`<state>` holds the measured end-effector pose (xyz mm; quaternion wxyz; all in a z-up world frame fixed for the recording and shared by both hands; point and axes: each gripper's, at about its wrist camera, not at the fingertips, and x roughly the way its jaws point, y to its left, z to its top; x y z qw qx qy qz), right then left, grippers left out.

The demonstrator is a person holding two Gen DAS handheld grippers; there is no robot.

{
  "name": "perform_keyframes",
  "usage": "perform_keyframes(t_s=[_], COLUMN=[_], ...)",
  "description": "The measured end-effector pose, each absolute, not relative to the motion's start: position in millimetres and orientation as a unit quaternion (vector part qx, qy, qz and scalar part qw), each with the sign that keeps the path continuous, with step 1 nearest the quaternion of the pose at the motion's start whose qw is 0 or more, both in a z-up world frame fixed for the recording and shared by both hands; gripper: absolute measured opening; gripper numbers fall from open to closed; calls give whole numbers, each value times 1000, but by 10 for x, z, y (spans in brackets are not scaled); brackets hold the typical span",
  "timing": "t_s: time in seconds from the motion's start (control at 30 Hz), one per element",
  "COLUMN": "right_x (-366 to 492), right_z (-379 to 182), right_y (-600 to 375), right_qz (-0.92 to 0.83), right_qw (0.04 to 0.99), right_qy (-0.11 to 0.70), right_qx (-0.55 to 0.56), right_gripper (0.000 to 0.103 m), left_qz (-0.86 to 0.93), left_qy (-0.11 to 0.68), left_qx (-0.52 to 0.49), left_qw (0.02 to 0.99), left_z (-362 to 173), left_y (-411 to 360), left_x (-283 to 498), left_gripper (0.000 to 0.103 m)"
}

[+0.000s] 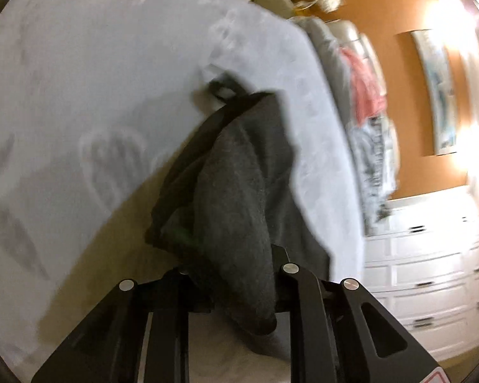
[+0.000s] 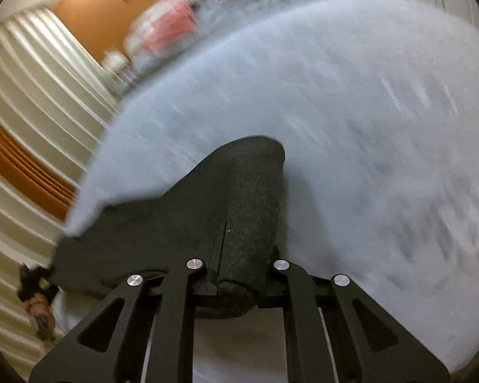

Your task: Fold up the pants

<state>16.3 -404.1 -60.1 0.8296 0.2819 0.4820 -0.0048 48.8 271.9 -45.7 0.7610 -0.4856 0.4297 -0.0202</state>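
Between the jaws of my left gripper sits a bunched fold of the dark charcoal fleece pants, and the jaws are closed on it; my right gripper is likewise clamped on a rolled edge of the same dark pants. No earlier view lets me say more about the grip than that. The pants lie partly on the pale grey quilted bed, running from my left gripper toward twelve o'clock, with a black waistband loop at the far end.

I judge this to be the lift-and-carry part of a fold. To do it well I should keep both grips firm, hold the two pinched points level with each other so the cloth hangs taut between them, and bring the edge over in one even sweep, laying it down flat before I let go. Pulling unevenly would likely twist the legs or drag a crease across the bed.

Much is unclear. Both views are smeared by motion, the right wrist view heavily so. My fingertips are buried in fabric, so I cannot tell how many layers each gripper holds. Which part of the pants I hold, cuff or waist, I cannot say for certain. At eight o'clock in the right wrist view a small dark shape near the pants' corner is too blurred to identify.
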Motion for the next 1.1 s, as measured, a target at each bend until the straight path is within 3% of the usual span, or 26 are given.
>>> perform_keyframes(t_s=[0.1,0.17,0.2,0.33,0.47,0.53,0.57,0.63,0.83,0.97,1.0,1.1], right_x=[53,-61,-70,255,618,709,673,761,790,1036,967,853], right_z=[-323,62,160,151,-337,-490,-494,-394,179,-452,-453,-211], right_y=[-3988,-3677,-3500,-2404,-1672,-1553,-1539,-1625,-1349,-1040,-1063,-1244], right_qz=[-51,-105,-89,59,113,89,80,87,136,139,142,160], right_qw=[856,903,914,910,873,883,888,883,902,863,875,875], right_qy=[443,377,362,397,469,460,451,456,404,485,462,455], right_qx=[262,179,160,103,69,40,32,66,71,13,14,40], right_gripper=[25,53,58,64,64,61,38,4,3,10,9,27], left_qz=[4,13,19,30,42,50,51,50,43,36,33,30], left_qy=[434,434,435,432,432,434,435,438,441,441,438,432], left_qx=[-455,-438,-431,-430,-409,-396,-396,-403,-405,-421,-433,-450], left_qw=[778,787,790,792,803,808,807,802,799,792,788,781], left_z=[-399,-363,-359,-337,-294,-274,-276,-309,-309,-359,-380,-422], left_y=[2682,2650,2635,2615,2510,2472,2472,2507,2519,2554,2573,2609], left_x=[503,475,470,453,441,473,472,463,494,487,478,448], left_gripper=[19,21,22,23,24,27,28,28,28,36,38,38])
